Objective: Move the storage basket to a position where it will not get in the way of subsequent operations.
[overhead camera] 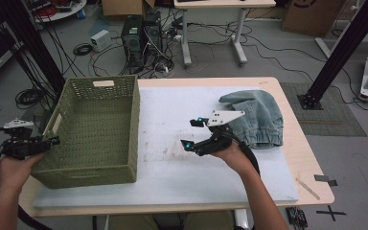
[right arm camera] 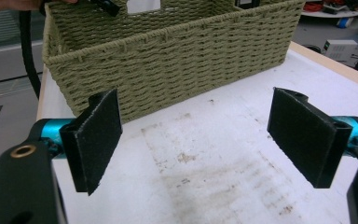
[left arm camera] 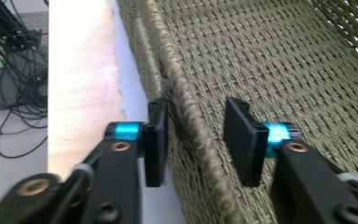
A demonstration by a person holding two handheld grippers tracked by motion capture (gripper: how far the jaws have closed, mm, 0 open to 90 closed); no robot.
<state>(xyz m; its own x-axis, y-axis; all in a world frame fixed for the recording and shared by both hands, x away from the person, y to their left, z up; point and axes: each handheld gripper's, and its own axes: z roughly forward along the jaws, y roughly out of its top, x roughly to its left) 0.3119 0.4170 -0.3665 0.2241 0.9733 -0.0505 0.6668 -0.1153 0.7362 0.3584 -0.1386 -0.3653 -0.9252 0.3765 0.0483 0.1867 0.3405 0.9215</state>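
My left gripper (left arm camera: pixel 198 140) straddles the left wall of the basket (overhead camera: pixel 93 128), fingers (left arm camera: pixel 156 142) either side of the braided rim and not yet clamped. The woven olive basket sits empty at the worktop's (overhead camera: pixel 311 170) left end. My right gripper (right arm camera: pixel 205 140) hovers over the stained white mat (overhead camera: pixel 191 177), fingers spread, empty. The soft denim garment (overhead camera: pixel 258 117) waits at the right; I'd say loading hasn't begun.

- My left gripper (left arm camera: pixel 196 140) straddles the basket (left arm camera: pixel 270 70) rim; its own view is too soft to tell whether the pads press the weave
- The basket's far wall is cut off by the top edge in my right gripper view
- The jeans (overhead camera: pixel 258 117) fold hides their underside near the desk's right edge
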